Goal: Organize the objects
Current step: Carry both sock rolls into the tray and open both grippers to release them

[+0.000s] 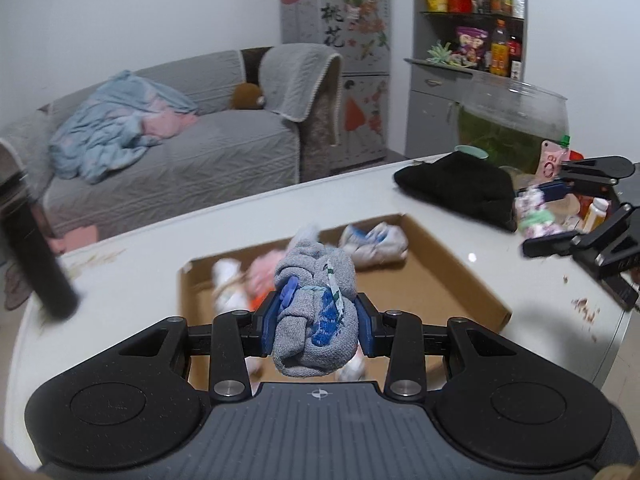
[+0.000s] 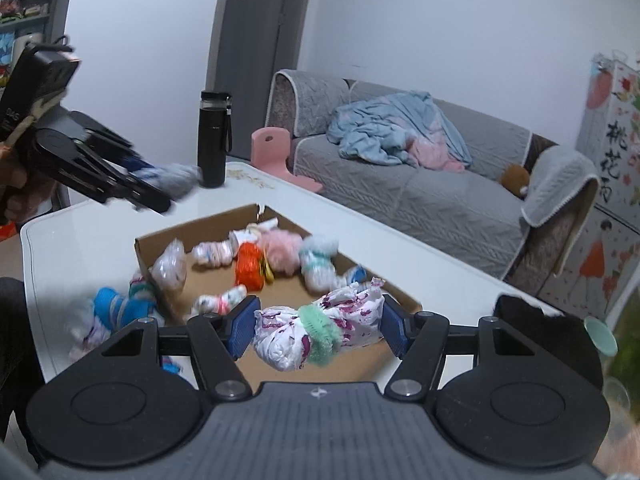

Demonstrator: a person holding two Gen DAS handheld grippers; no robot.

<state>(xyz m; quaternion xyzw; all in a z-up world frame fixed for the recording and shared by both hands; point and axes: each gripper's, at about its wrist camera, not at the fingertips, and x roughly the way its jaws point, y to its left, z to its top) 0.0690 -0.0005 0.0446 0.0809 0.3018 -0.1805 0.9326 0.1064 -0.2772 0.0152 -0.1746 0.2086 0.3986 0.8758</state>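
box's right half lies bare; black bottle stands beyond it.

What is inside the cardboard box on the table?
The cardboard box holds several rolled sock bundles, including an orange one and a pink one. Its near part is hidden behind the right gripper.

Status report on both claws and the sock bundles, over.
Left claw shut on grey sock bundle. Right claw shut on white-purple bundle. Both above cardboard box. Nothing in the way.
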